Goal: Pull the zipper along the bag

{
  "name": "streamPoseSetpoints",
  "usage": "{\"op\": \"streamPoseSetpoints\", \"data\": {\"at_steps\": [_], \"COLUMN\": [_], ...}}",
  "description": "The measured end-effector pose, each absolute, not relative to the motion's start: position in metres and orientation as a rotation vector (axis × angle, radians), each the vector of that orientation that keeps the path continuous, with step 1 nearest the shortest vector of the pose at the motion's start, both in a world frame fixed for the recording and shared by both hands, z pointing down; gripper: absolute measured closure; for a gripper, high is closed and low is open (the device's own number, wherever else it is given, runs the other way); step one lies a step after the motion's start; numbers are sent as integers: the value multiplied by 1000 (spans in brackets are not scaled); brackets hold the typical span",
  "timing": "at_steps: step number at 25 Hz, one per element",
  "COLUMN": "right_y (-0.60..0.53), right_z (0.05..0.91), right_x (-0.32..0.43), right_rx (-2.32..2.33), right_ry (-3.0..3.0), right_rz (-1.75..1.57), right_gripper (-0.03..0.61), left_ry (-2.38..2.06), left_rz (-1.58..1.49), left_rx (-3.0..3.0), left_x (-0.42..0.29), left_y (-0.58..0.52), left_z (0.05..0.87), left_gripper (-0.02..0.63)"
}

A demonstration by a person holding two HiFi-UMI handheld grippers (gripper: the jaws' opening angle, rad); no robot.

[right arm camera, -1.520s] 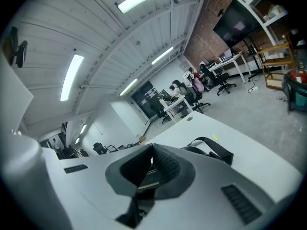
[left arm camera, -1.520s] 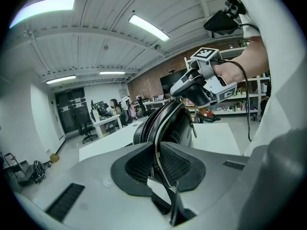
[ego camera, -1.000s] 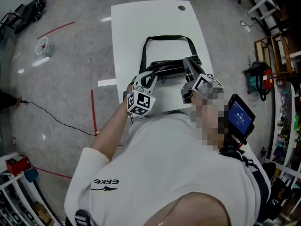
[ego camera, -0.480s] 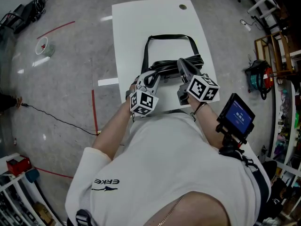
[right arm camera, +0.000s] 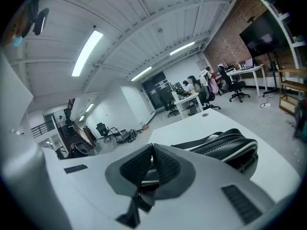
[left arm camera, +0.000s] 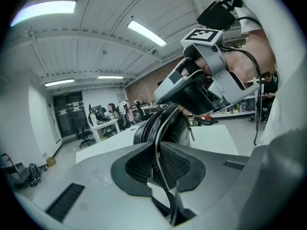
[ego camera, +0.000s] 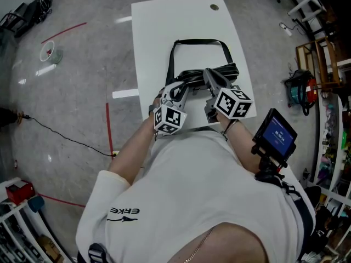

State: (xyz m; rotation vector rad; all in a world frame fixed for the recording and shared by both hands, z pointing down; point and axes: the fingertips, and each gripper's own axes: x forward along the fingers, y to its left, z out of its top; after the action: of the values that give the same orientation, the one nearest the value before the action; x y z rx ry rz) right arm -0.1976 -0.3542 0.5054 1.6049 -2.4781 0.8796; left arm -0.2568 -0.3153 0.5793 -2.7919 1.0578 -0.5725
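A black bag (ego camera: 225, 70) with pale piping lies on the white table (ego camera: 159, 26), its strap (ego camera: 197, 41) looped toward the far edge. My left gripper (ego camera: 180, 90) is at the bag's left end, shut on the bag's edge; the piping runs between its pads (left arm camera: 177, 164) in the left gripper view, where the bag (left arm camera: 165, 123) rises just ahead. My right gripper (ego camera: 210, 76) sits over the bag's top, close to the left one. Its jaws (right arm camera: 149, 169) are shut on a small dark piece with a pale strip, apparently the zipper pull. The bag's body (right arm camera: 225, 145) stretches off to the right.
The table has a round cable hole (ego camera: 214, 7) at its far end. A small screen device (ego camera: 277, 136) hangs at my right side. Red tape lines (ego camera: 108, 127) mark the floor on the left. Shelving (ego camera: 321, 59) stands at the right. Desks and people show far behind.
My right gripper has slid left along the bag's top, closing the distance to the left gripper. The left gripper has shifted only slightly, still at the bag's end.
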Motion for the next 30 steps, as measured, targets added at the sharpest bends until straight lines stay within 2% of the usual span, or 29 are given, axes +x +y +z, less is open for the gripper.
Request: {"op": "streamPoseSetpoints", "data": {"at_steps": [7, 22, 30], "right_y": [-355, -359, -357], "right_z": [511, 516, 511], "right_x": [-202, -194, -214], "right_rx": [1559, 1540, 1470], "right_ry": [-2455, -2416, -2402], "right_rz": [813, 792, 721], "right_gripper": [565, 565, 565], "left_ry": [1050, 1002, 980], "left_rz": [-549, -695, -709], "left_rx": [-2797, -2793, -2789], "left_x": [-253, -260, -260], "left_y": [-316, -323, -322], "left_z": [581, 613, 609], "left_gripper": [565, 565, 565]}}
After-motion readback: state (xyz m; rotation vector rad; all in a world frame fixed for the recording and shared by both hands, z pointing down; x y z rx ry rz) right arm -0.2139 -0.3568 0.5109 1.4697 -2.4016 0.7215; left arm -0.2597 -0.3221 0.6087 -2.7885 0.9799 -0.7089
